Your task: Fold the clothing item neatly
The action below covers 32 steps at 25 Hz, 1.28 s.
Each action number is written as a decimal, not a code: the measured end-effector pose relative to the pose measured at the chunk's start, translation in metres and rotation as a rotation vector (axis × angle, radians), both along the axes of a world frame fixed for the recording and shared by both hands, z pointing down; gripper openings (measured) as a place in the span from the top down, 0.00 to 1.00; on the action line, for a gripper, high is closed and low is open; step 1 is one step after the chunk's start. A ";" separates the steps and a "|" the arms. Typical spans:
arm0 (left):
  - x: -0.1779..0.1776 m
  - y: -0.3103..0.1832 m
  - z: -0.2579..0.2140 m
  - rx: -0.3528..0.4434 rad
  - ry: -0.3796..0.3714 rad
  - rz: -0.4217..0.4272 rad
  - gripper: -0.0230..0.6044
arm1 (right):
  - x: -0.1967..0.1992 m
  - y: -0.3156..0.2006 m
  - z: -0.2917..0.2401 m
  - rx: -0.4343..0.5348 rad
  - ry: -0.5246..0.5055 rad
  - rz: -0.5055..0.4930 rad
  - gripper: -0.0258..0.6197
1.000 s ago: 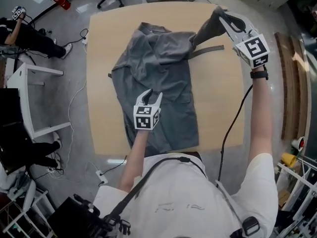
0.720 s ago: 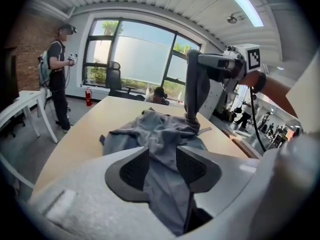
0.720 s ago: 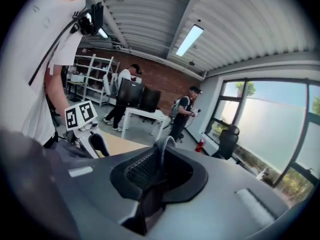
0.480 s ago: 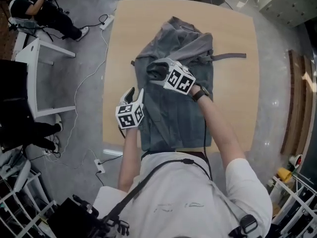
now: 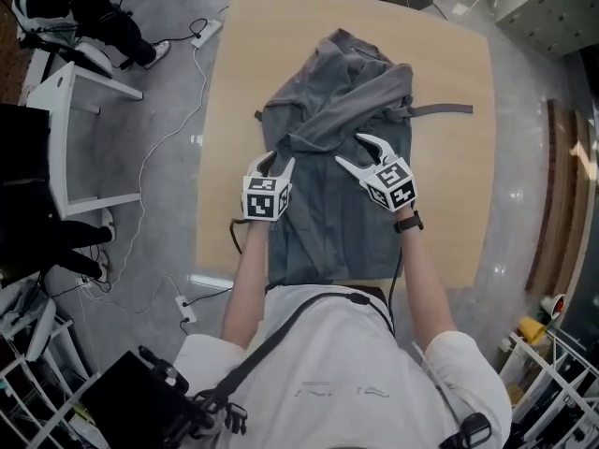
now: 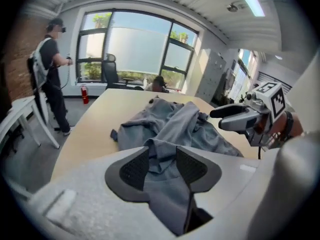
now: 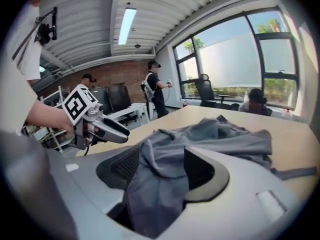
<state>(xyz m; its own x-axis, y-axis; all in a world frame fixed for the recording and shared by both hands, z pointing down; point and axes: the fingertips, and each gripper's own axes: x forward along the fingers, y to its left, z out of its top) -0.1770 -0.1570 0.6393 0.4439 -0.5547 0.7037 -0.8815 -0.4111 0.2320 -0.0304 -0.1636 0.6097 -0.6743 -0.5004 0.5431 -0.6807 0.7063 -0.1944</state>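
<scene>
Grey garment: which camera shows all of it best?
Head view: nearly the whole grey garment, from above, on the table. The left gripper view and right gripper view show only bunched folds between jaws.

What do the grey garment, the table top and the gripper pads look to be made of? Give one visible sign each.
Garment: soft woven or knitted cloth, matt; it drapes and creases in folds.
Table top: probably wood or wood-look laminate, smooth and pale tan; no grain can be made out.
Pads: likely rubber or soft plastic, dark and matt, with a fine ribbed texture.
</scene>
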 end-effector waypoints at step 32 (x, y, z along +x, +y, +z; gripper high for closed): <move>0.074 -0.097 -0.003 0.061 0.031 0.177 0.80 | 0.152 -0.042 0.075 -0.287 -0.144 0.674 0.92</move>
<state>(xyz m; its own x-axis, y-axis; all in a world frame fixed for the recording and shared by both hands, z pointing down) -0.1027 -0.2545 0.6360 0.5591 -0.5071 0.6560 -0.7872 -0.5730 0.2281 0.1212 -0.2056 0.6849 -0.3460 -0.6823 0.6440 -0.9019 0.0527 -0.4287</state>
